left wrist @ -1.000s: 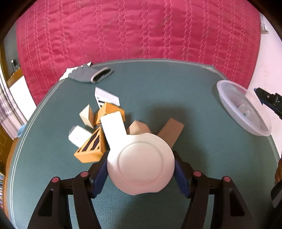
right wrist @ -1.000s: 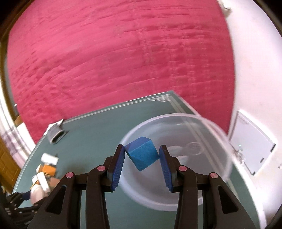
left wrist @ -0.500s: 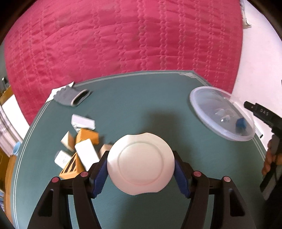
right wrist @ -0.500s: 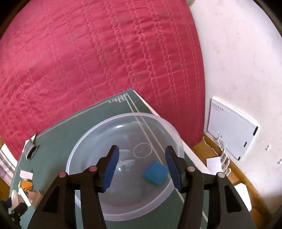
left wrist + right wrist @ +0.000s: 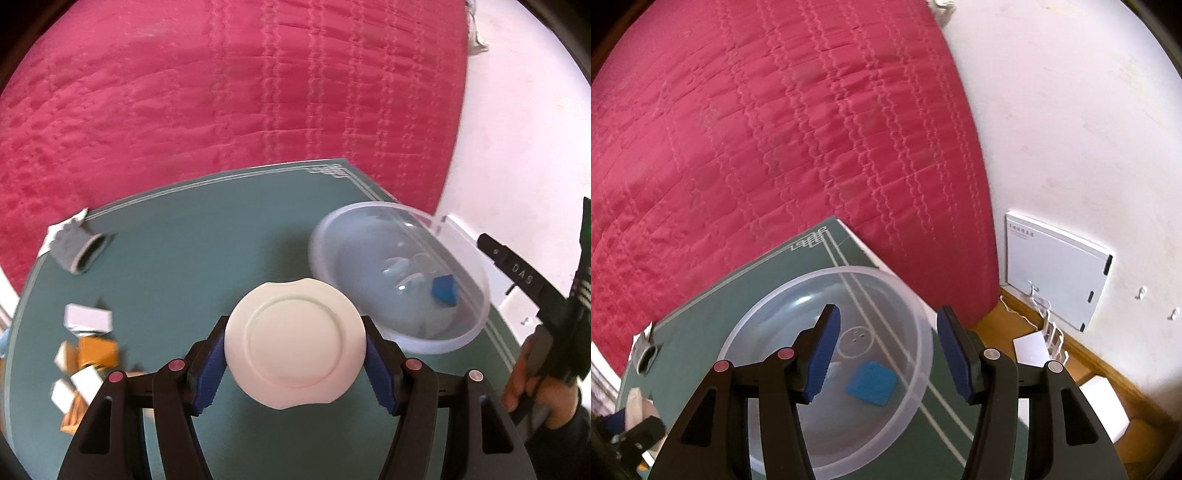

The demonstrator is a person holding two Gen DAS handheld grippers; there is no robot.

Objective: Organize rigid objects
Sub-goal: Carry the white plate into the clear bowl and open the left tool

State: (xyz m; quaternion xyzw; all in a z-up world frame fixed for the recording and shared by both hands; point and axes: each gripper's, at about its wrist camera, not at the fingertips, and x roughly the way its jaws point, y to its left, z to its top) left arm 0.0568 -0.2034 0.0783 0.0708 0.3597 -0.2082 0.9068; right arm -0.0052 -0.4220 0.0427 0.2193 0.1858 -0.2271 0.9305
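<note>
My left gripper (image 5: 295, 354) is shut on a round white disc-shaped piece (image 5: 293, 343), held above the green table just left of a clear plastic bowl (image 5: 458, 339). A blue block (image 5: 445, 291) lies inside that bowl. In the right wrist view my right gripper (image 5: 886, 350) is open and empty, raised over the bowl (image 5: 916, 325), with the blue block (image 5: 872, 382) lying on the bowl floor below the jaws. A pile of orange, tan and white blocks (image 5: 83, 365) lies at the table's left.
A grey sleeve-like object (image 5: 79, 247) lies at the table's far left edge. A red quilted bedspread (image 5: 240, 92) fills the background. A white wall (image 5: 1089, 147) and wooden floor with white boxes (image 5: 1104, 402) lie to the right of the table.
My right gripper opened and dropped the blue block into the bowl, then rose. My left gripper carried the white disc rightward from the block pile toward the bowl.
</note>
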